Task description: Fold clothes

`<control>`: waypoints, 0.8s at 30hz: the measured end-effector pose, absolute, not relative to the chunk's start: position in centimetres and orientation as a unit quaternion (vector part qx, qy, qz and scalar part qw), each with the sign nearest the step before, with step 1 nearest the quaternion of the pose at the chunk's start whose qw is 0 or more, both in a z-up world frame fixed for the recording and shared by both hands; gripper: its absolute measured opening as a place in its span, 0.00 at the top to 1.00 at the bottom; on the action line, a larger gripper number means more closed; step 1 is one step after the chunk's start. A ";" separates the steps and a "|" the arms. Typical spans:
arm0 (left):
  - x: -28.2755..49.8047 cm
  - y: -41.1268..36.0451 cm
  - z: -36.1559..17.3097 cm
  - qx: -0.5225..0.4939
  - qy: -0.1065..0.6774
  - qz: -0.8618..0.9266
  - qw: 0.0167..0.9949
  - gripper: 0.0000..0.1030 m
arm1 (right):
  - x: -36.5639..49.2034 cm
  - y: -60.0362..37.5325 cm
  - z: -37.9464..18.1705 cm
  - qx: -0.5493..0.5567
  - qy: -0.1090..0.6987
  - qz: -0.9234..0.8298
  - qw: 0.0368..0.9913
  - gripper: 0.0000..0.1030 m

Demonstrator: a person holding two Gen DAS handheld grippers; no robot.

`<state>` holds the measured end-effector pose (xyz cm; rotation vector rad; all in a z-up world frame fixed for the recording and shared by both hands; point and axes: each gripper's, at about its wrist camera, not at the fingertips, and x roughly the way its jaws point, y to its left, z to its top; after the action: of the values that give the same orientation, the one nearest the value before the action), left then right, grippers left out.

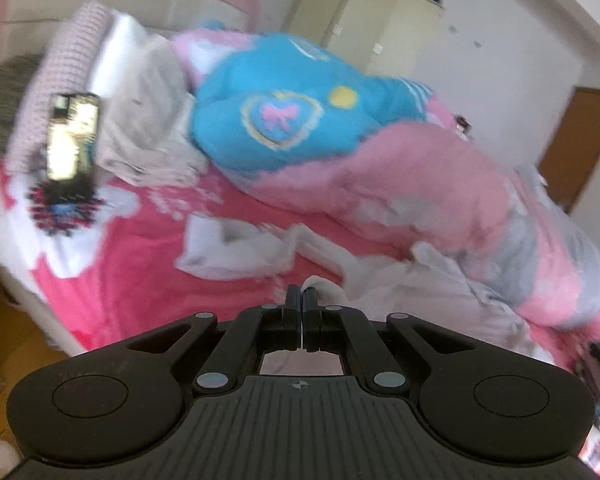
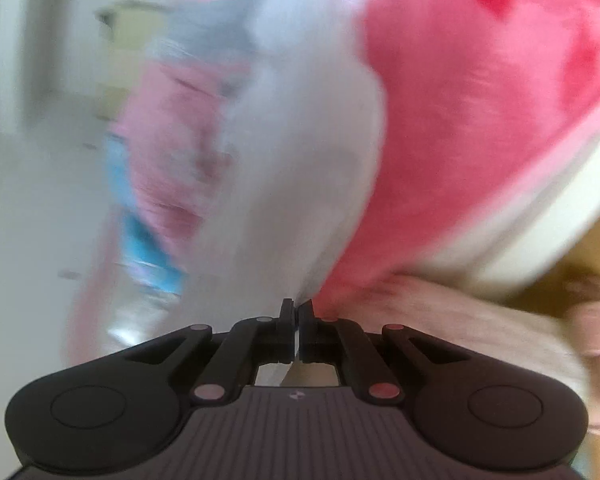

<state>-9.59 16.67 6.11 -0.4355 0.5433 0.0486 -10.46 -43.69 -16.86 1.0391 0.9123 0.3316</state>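
Note:
A white garment (image 1: 400,284) lies crumpled on the bright pink bed sheet (image 1: 140,248), with one part spread flat further left. My left gripper (image 1: 302,294) is shut on an edge of it, and a thin white strip shows between the closed fingers. The right wrist view is heavily motion-blurred. There the white garment (image 2: 300,140) hangs stretched upward from my right gripper (image 2: 298,306), which is shut on its edge. Behind it shows the pink sheet (image 2: 480,120).
A blue plush cushion (image 1: 276,120) and a pale pink quilt (image 1: 420,188) are heaped along the far side of the bed. A black object with a bright screen (image 1: 72,140) lies near grey folded cloth (image 1: 148,120). A pale fuzzy sleeve (image 2: 480,328) and wooden floor (image 2: 588,248) are at lower right.

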 end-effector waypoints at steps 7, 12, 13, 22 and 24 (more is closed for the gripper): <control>-9.1 14.5 3.6 -0.222 0.283 -0.082 0.930 1.00 | -11.2 -42.1 -12.4 0.292 0.466 0.052 0.834 0.86; -9.0 8.9 1.9 -0.195 0.303 -0.219 0.907 1.00 | -11.8 -42.3 -6.2 0.254 0.403 0.056 0.878 0.83; -8.9 7.3 1.4 -0.178 0.309 -0.240 0.903 1.00 | -11.5 -42.3 -5.3 0.252 0.392 0.065 0.882 0.83; -7.1 -5.8 -3.4 -0.029 0.370 -0.374 0.850 0.99 | -8.3 -37.0 -1.1 0.257 0.339 0.165 0.890 0.81; -6.6 -6.2 -4.1 -0.030 0.395 -0.372 0.840 0.97 | -8.6 -36.1 -1.1 0.254 0.336 0.172 0.891 0.81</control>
<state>-6.59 -6.16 -4.09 -0.0628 0.8343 -0.7873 -8.63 -36.10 -1.12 0.5282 0.6970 0.3563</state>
